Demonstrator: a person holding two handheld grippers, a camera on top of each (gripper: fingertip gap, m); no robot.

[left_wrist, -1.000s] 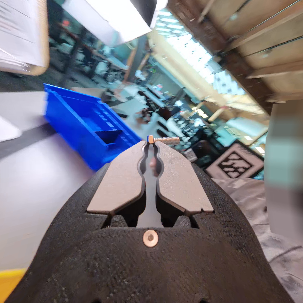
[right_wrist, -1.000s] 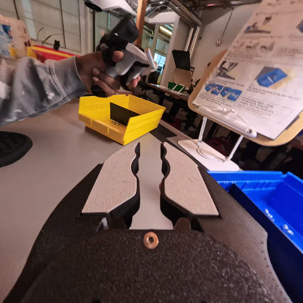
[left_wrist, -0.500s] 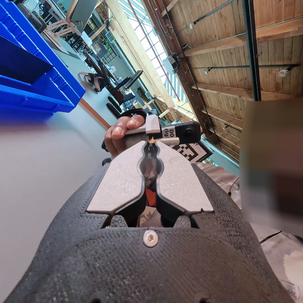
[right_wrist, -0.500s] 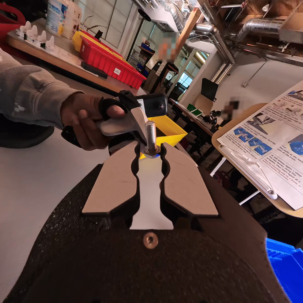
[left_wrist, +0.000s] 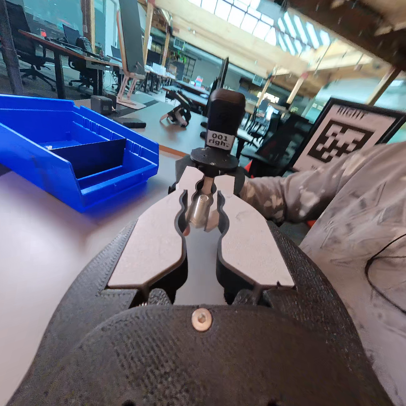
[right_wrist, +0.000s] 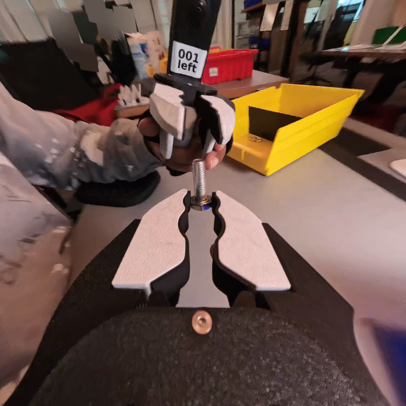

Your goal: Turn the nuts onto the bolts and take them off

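Note:
A silver bolt (right_wrist: 198, 180) stands up from the tips of my right gripper (right_wrist: 201, 203), which is shut on its hex head end. My left gripper (right_wrist: 188, 150) hangs just above the bolt's threaded end, fingers apart and not touching it. In the left wrist view my left gripper (left_wrist: 202, 194) is open. The bolt (left_wrist: 198, 208) points toward the camera in the gap between the left gripper's fingers, held from the far side by the right gripper (left_wrist: 197, 222).
A blue bin (left_wrist: 66, 167) with a divider sits on the grey table at the left. A yellow bin (right_wrist: 292, 140) holding small nuts (right_wrist: 256, 138) stands at the right, a red bin (right_wrist: 228, 63) behind it. A round black pad (right_wrist: 116, 193) lies by the sleeve. The gap from one gripper's tips to the other's is roughly 4 centimetres.
My left gripper held the bolt by its head, then opened and let go. My right gripper closed on the head end and now carries it. Both grippers swung to face each other.

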